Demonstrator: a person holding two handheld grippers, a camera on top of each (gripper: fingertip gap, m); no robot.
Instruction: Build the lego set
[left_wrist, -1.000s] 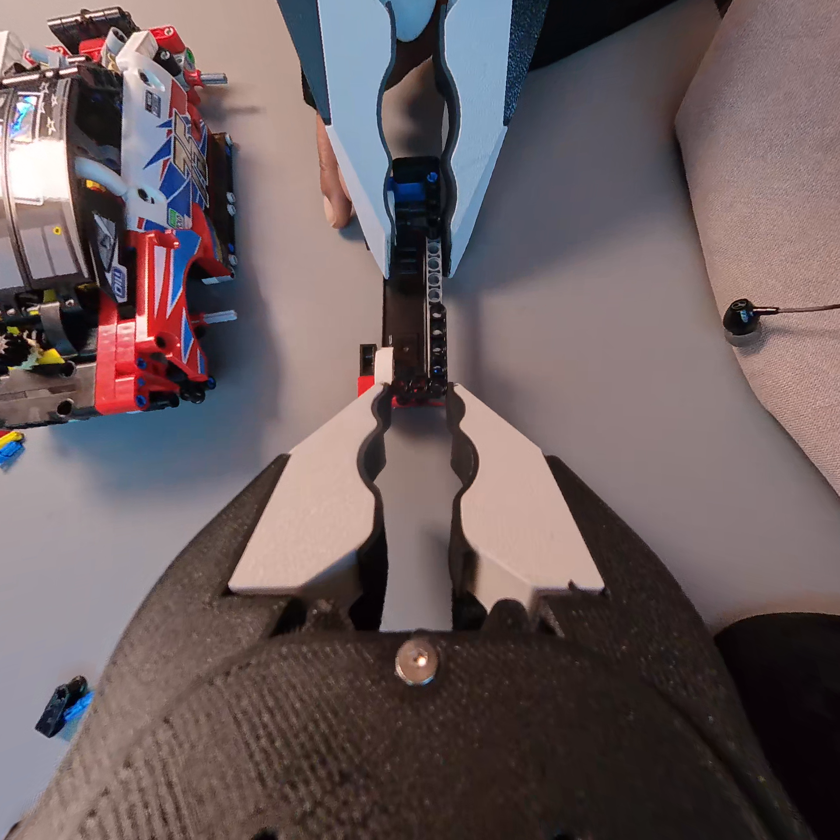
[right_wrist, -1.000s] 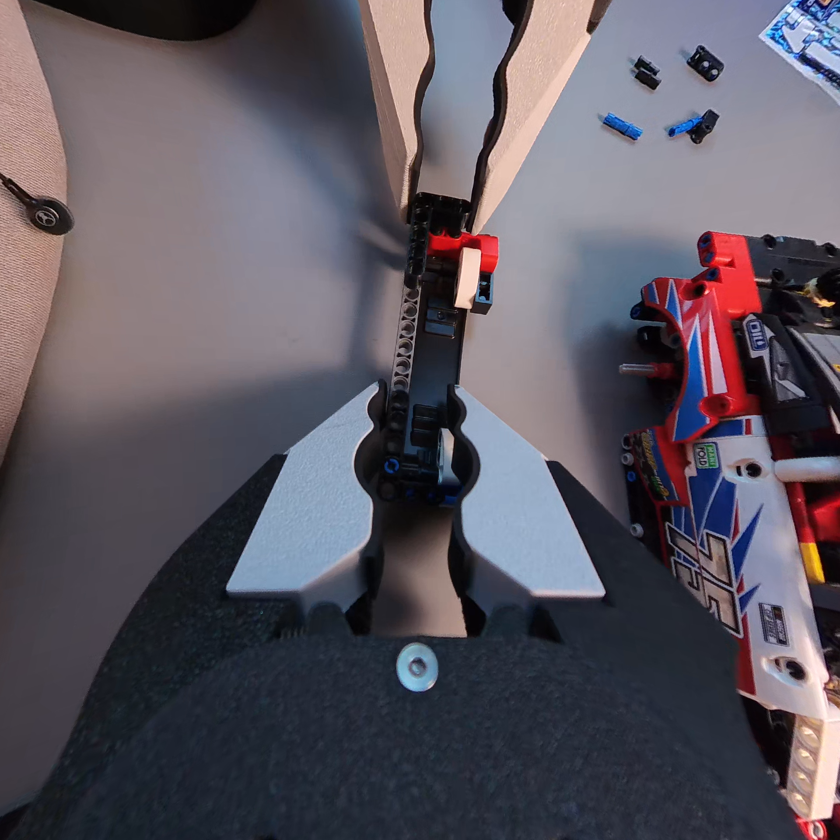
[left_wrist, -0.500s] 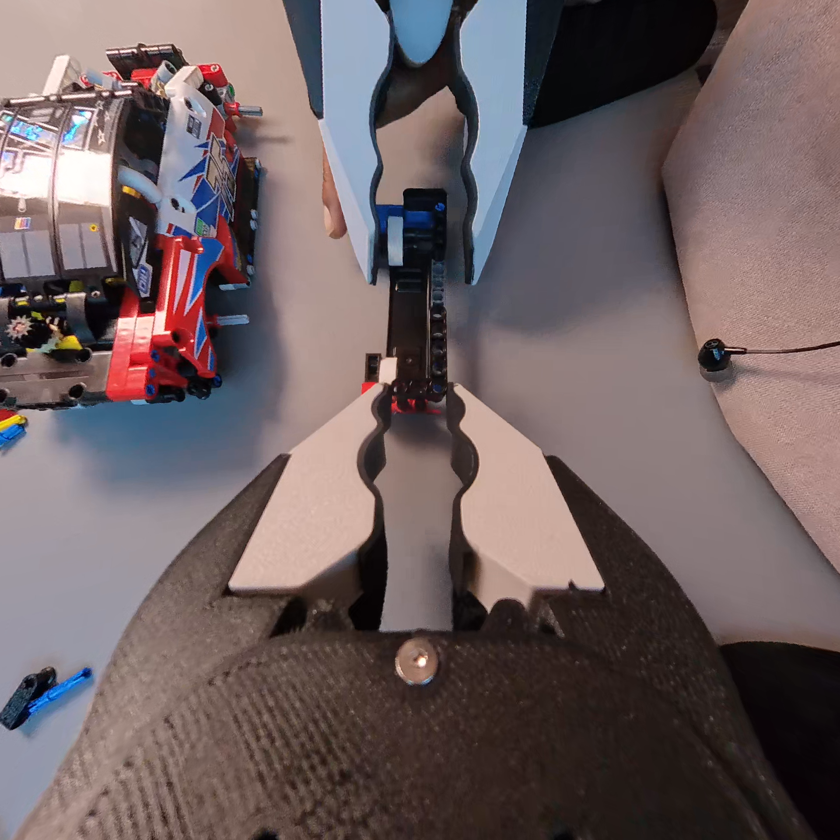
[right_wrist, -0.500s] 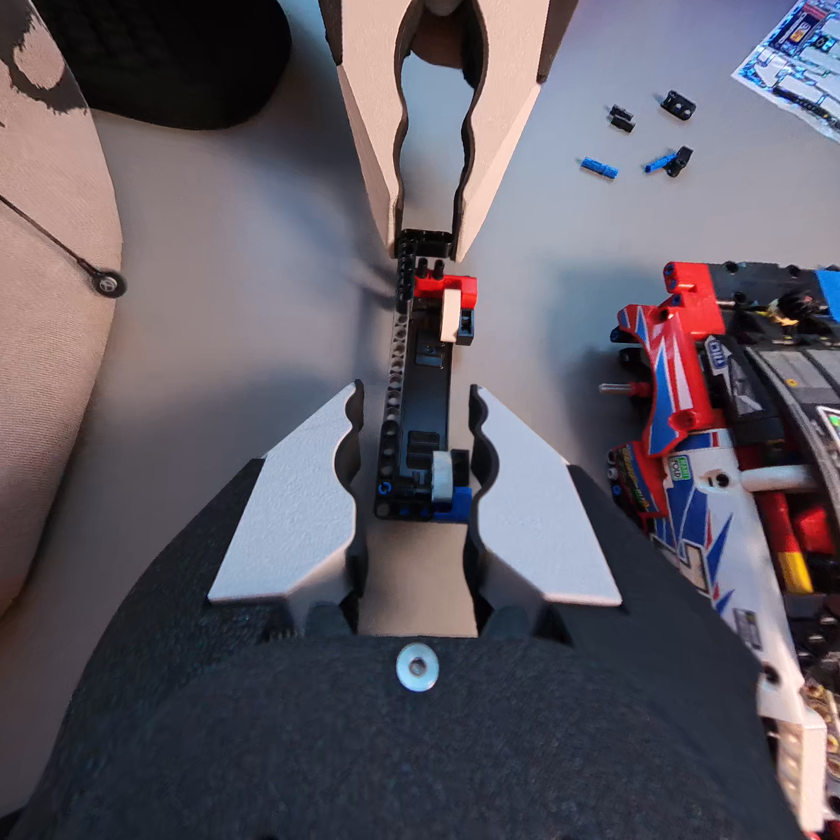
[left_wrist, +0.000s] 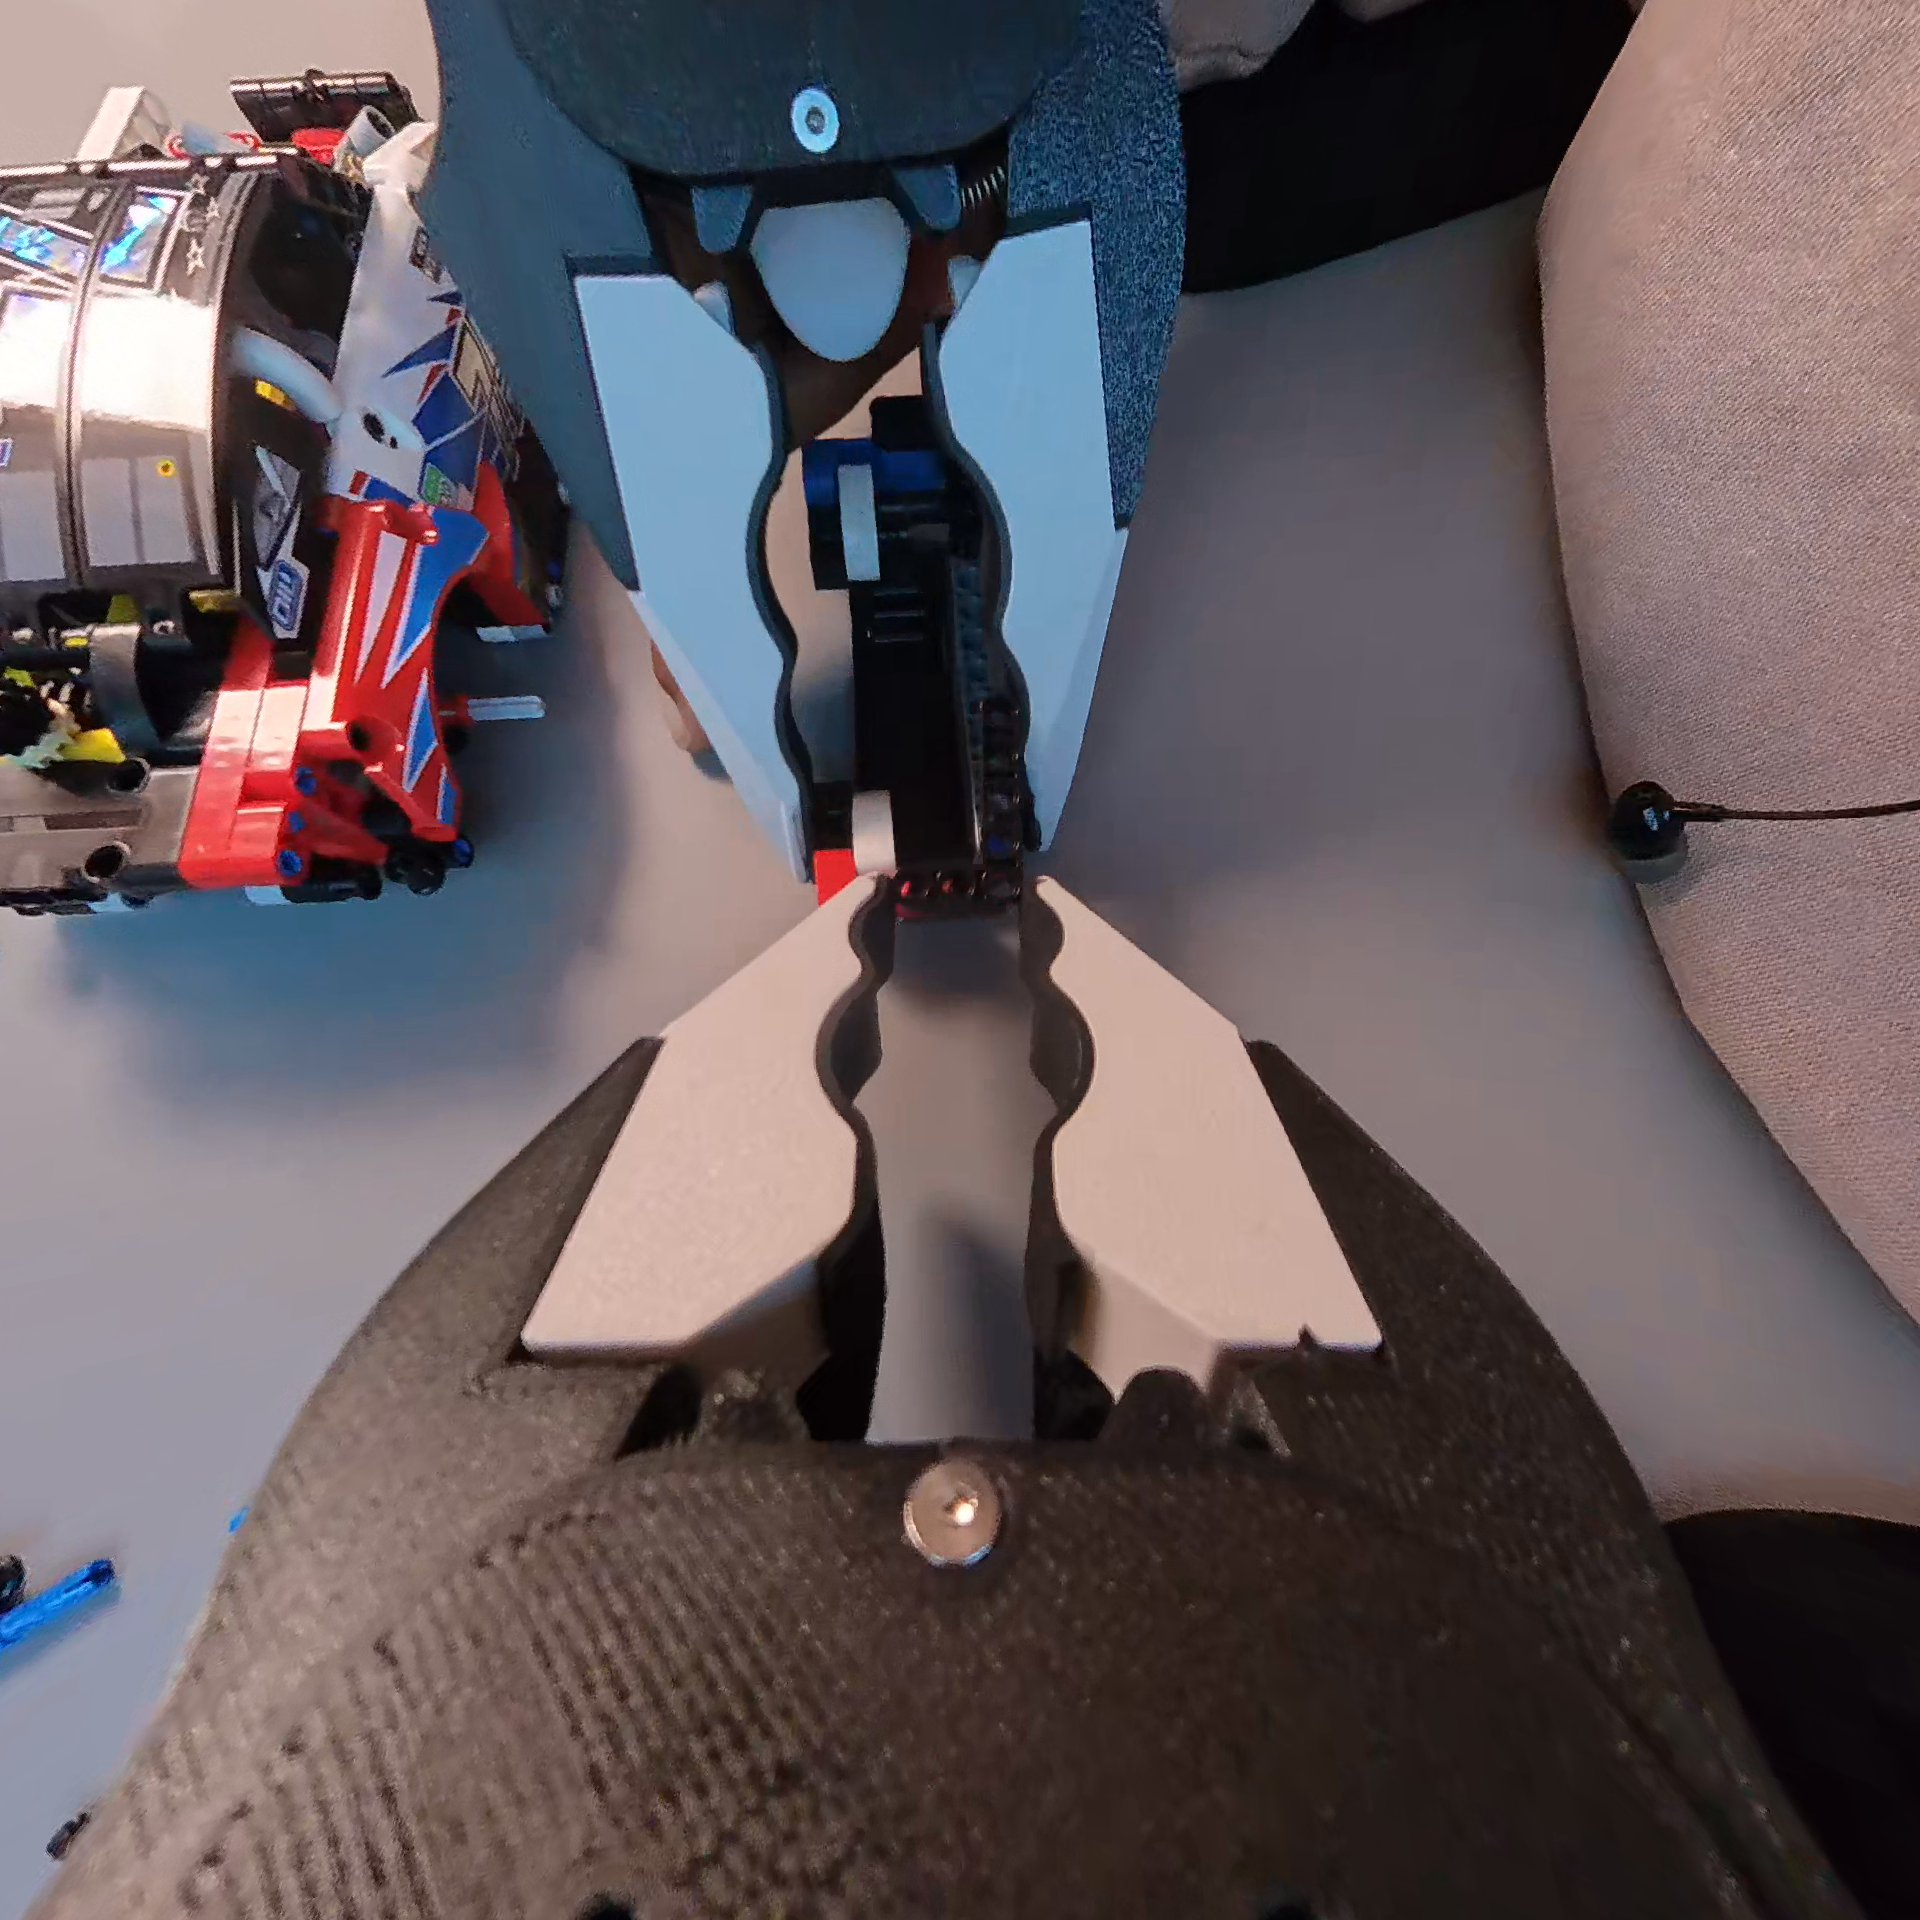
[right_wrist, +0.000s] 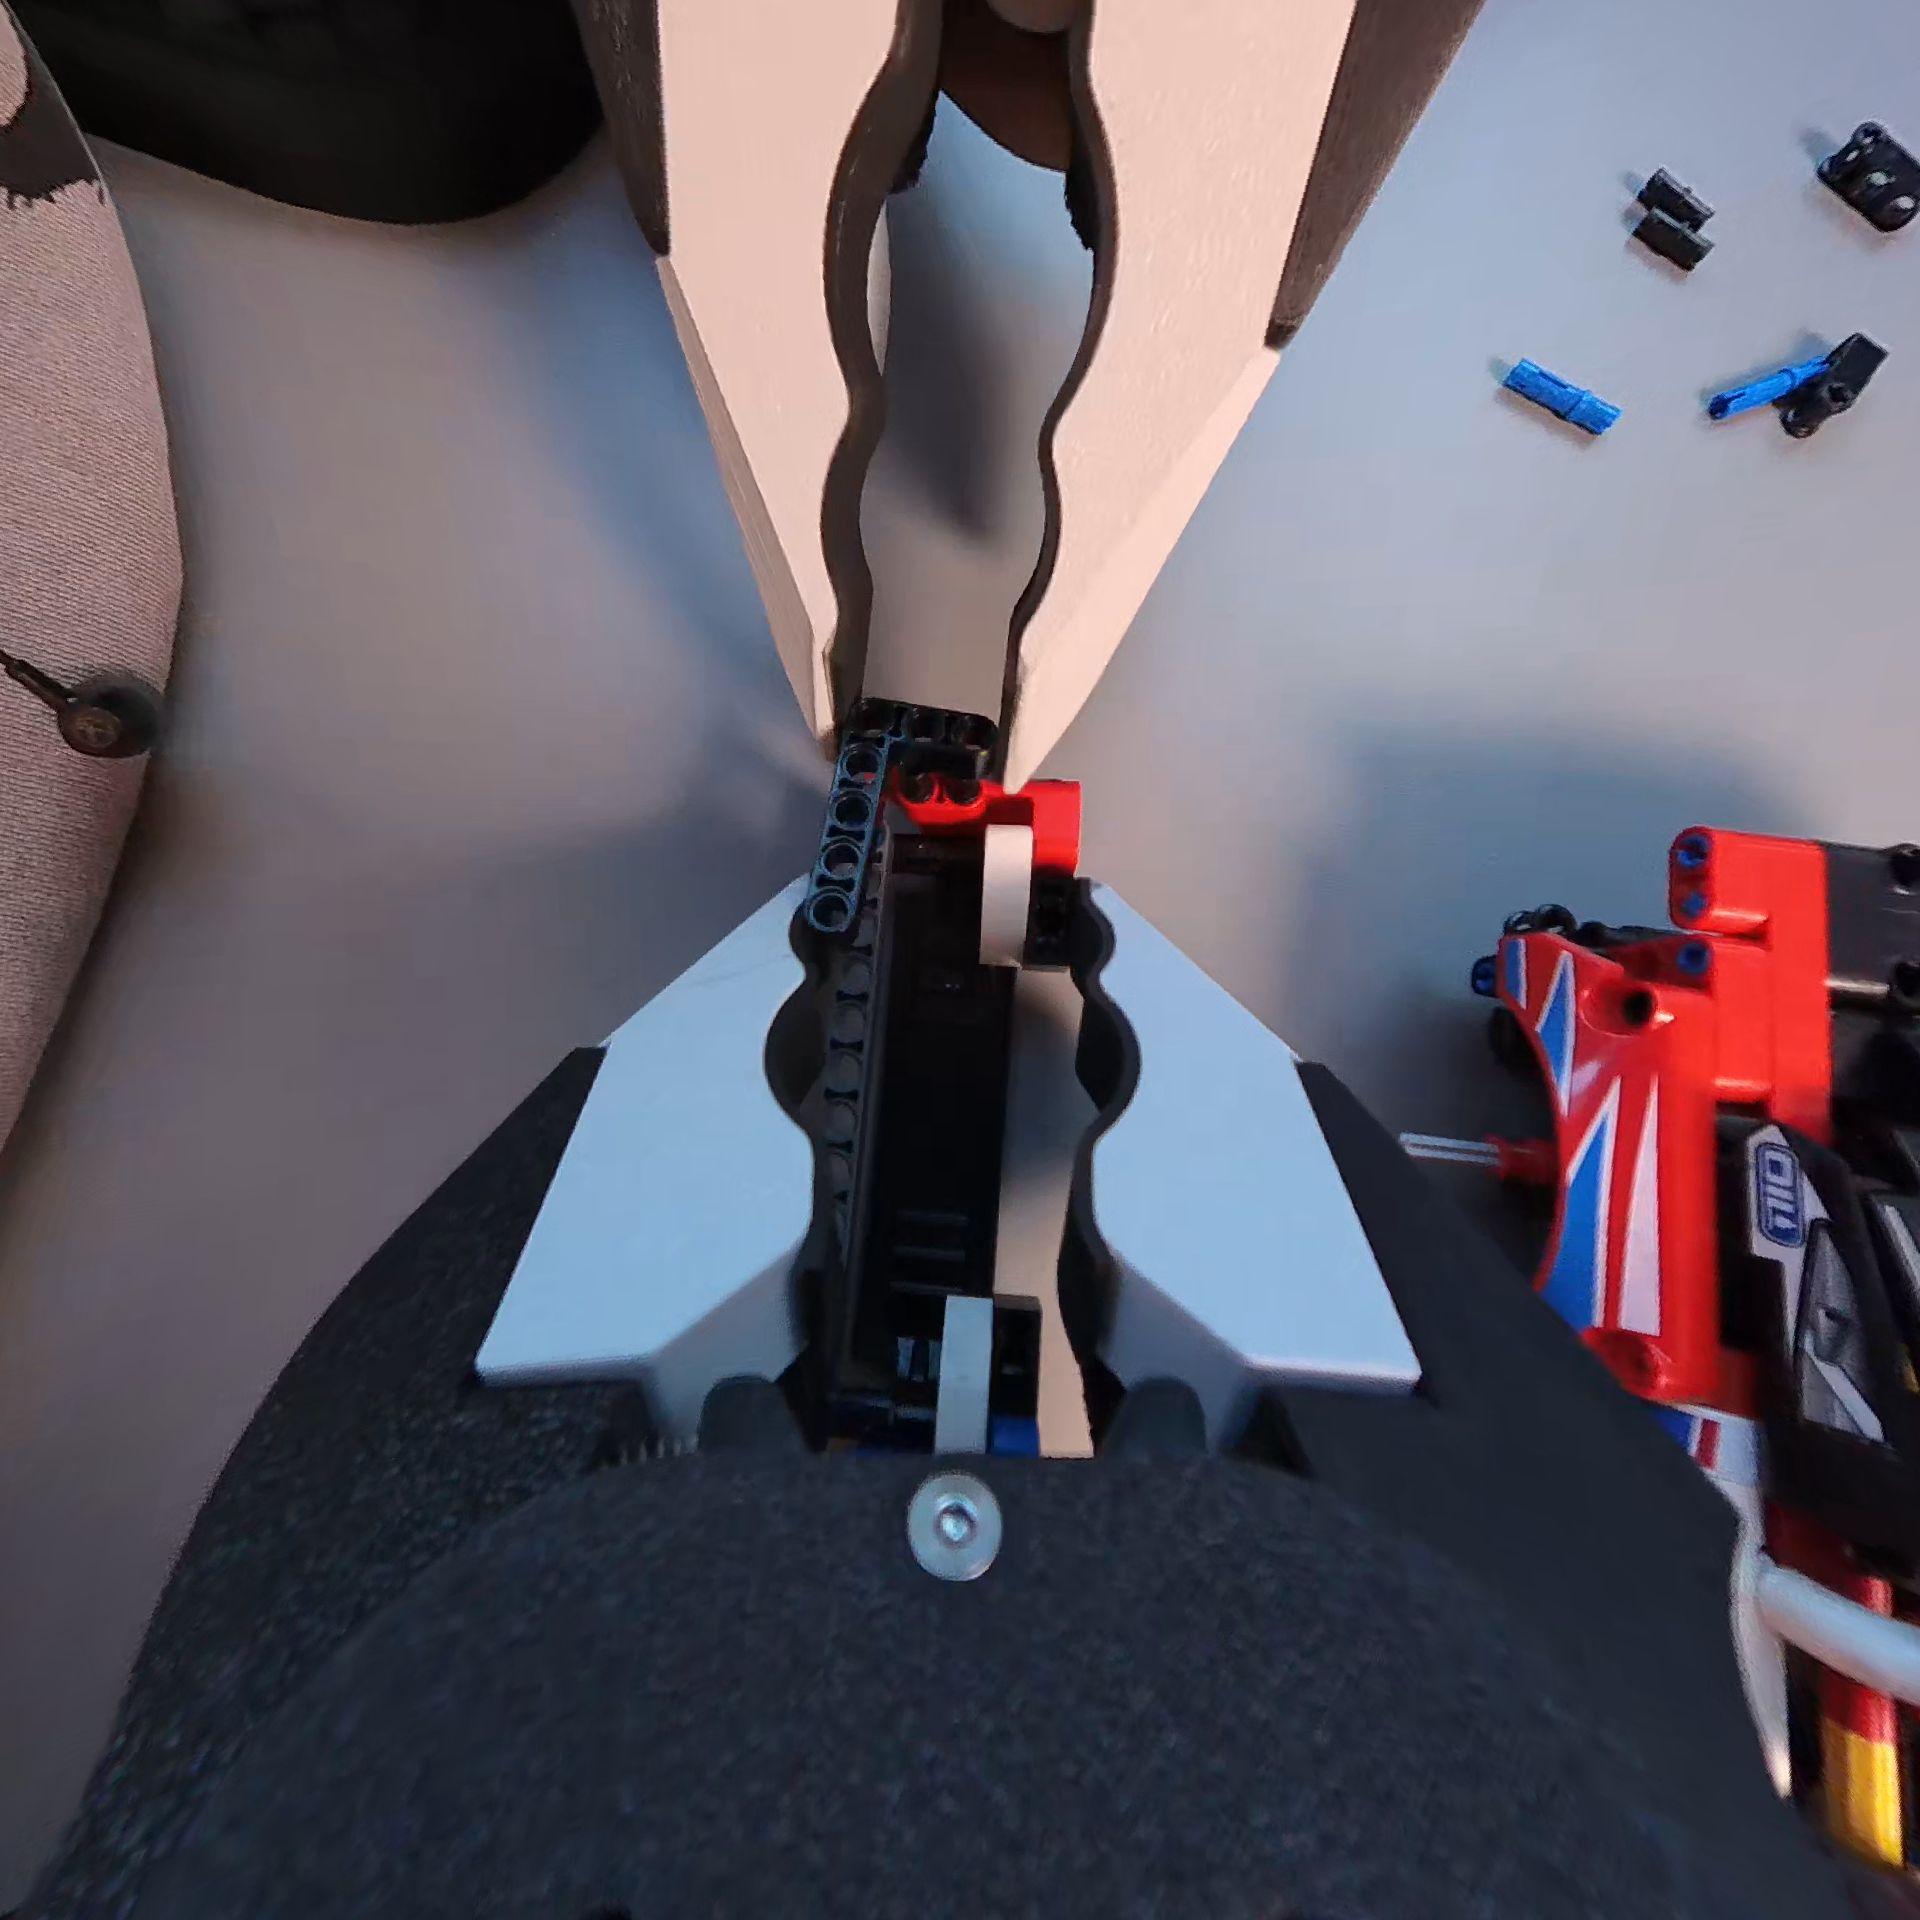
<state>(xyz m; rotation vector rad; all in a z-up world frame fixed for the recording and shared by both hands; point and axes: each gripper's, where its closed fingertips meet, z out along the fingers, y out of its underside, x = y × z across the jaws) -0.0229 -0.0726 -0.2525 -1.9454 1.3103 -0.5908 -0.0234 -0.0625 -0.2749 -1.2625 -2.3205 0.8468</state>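
Note:
A long black lego assembly (left_wrist: 914, 644) with a red end and a blue end is held just above the grey table (left_wrist: 1299, 623). My left gripper (left_wrist: 956, 899) is shut on its red end. My right gripper (right_wrist: 945, 914) is open, and the assembly (right_wrist: 935, 1039) lies deep between its fingers (right_wrist: 665, 1195), close to the left one. In the right wrist view the left gripper (right_wrist: 920, 707) pinches the far black end. In the left wrist view the right gripper (left_wrist: 914, 831) comes in from the top. The red, white and blue lego car (left_wrist: 312, 582) stands beside it and also shows in the right wrist view (right_wrist: 1714, 1091).
A beige cushion (left_wrist: 1766, 520) with a small black bud on a wire (left_wrist: 1642, 821) borders the table. A loose blue pin (right_wrist: 1558, 395) and small black parts (right_wrist: 1673, 218) lie at the back right. Another blue pin (left_wrist: 57, 1600) lies near my left gripper. Less than 4 cm separates the two grippers' tips. Left tips and right tips are each some 15 cm from the loose blue pin (right_wrist: 1558, 395).
My right gripper let go of the assembly's blue end, opened, then slid forward along it until its fingertips nearly meet the left gripper. The left gripper kept its hold.

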